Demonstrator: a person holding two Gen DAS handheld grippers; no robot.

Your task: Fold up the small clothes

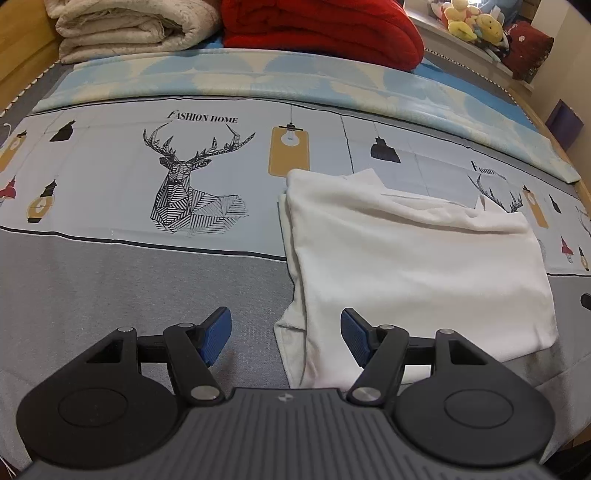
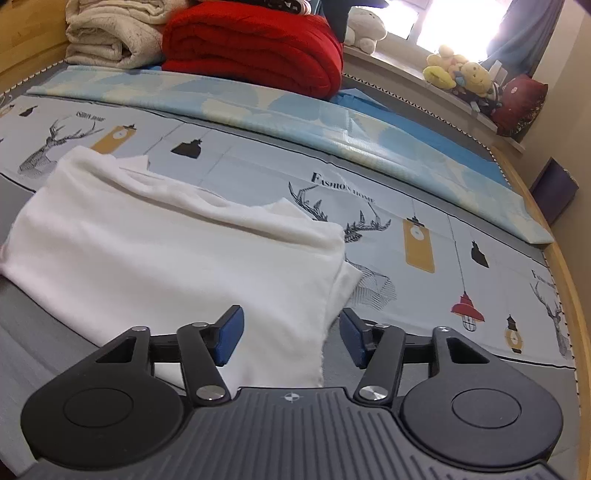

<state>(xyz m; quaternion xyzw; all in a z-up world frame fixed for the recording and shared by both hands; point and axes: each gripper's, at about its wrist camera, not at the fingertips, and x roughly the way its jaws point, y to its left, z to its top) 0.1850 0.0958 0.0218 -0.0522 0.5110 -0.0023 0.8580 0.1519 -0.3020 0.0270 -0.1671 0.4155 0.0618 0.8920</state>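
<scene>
Both tools released on my end, nothing clamped. Left tool [image 1: 286, 338] hangs over the near left edge of the white garment [image 1: 417, 266], blue pads [image 1: 216, 334] apart, cloth under the gap but not pinched. Right tool [image 2: 291, 338] sits over the garment's near right edge, pads clear of the fabric too. Garment lies folded flat on the bed sheet [image 1: 110, 206] with the deer print. Red blanket [image 2: 255, 44] and cream quilt [image 1: 125, 27] stacked at the far side.

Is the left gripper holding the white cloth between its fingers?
No, the left gripper is open above the white cloth, and its blue fingers stand apart without pressing on it.
</scene>
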